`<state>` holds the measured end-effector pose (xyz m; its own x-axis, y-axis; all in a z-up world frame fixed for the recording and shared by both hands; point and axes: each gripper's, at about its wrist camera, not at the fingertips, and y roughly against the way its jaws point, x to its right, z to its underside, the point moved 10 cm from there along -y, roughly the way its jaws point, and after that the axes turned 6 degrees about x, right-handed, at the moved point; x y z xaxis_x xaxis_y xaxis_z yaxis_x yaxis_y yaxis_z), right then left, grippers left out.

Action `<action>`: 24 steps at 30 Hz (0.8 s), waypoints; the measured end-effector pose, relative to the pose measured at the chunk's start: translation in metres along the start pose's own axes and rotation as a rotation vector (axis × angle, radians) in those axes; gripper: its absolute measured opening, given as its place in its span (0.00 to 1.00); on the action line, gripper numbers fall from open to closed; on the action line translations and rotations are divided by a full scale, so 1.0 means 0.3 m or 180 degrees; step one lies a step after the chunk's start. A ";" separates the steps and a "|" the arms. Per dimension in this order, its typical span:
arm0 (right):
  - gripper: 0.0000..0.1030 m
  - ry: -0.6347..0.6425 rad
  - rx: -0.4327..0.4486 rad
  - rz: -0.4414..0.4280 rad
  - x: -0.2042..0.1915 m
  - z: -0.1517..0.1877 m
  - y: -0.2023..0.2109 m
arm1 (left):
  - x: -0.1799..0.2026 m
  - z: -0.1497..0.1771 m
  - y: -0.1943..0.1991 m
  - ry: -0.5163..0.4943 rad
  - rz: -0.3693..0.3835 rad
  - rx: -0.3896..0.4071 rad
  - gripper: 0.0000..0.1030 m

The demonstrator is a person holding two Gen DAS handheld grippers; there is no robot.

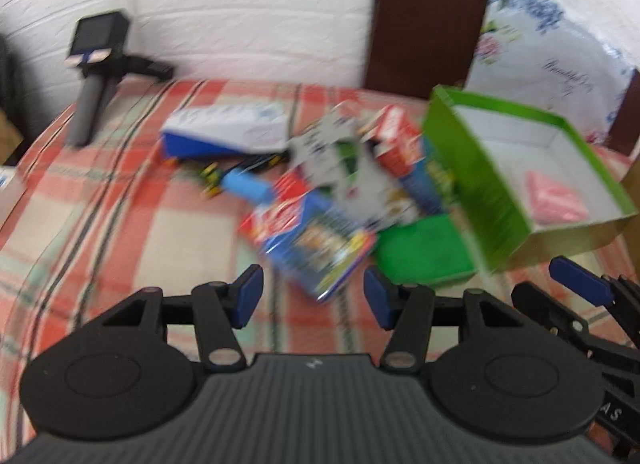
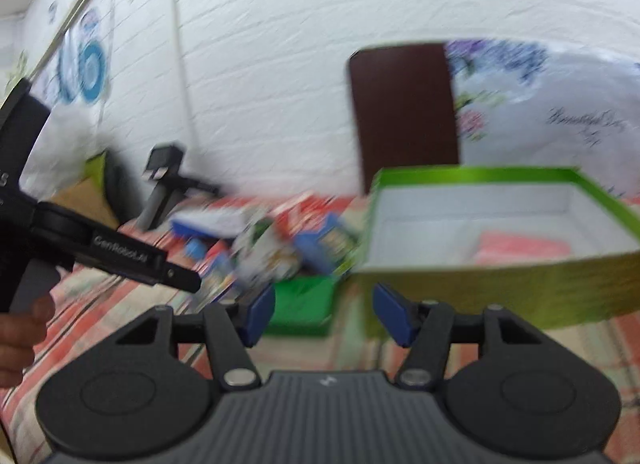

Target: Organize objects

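Both views are blurred. A green open box (image 1: 480,179) with a white inside holds a pink packet (image 1: 554,199); it also shows in the right wrist view (image 2: 472,284). Left of it lies a heap of snack packets (image 1: 320,232), a white and blue box (image 1: 228,131), a small blue cylinder (image 1: 248,185) and a green cloth (image 1: 420,260). My left gripper (image 1: 314,298) is open and empty, just short of the heap. My right gripper (image 2: 324,314) is open and empty, in front of the green box and the cloth (image 2: 304,304).
The checked red tablecloth (image 1: 120,223) covers the table. A black device on a grey handle (image 1: 94,75) stands at the far left. A brown chair back (image 1: 428,19) and a flowered cushion (image 1: 552,43) stand behind the table, against a white brick wall.
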<state>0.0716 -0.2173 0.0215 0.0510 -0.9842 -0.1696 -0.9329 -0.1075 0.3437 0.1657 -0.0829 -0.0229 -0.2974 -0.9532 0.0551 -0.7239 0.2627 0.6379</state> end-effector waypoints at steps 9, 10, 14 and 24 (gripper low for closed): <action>0.51 0.0550 -0.0304 -0.0356 -0.254 0.036 -0.120 | -0.210 0.078 0.014 0.0501 -0.0093 -0.0138 0.56; 0.54 0.0706 -0.0305 -0.0339 -0.272 0.028 -0.151 | -0.226 0.076 0.017 0.0537 -0.0093 -0.0126 0.56; 0.71 0.1335 -0.0313 -0.0239 -0.338 0.036 -0.285 | -0.279 0.080 0.023 0.0649 -0.0095 -0.0112 0.56; 0.61 0.0965 -0.0765 -0.0394 -0.338 0.120 -0.263 | -0.258 0.110 0.017 0.0749 0.0210 -0.0236 0.56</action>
<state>0.1270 -0.1039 -0.0216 0.2940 -0.9548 0.0446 -0.8051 -0.2222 0.5499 0.1644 -0.0029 -0.0492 -0.1830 -0.9453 0.2701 -0.6575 0.3219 0.6812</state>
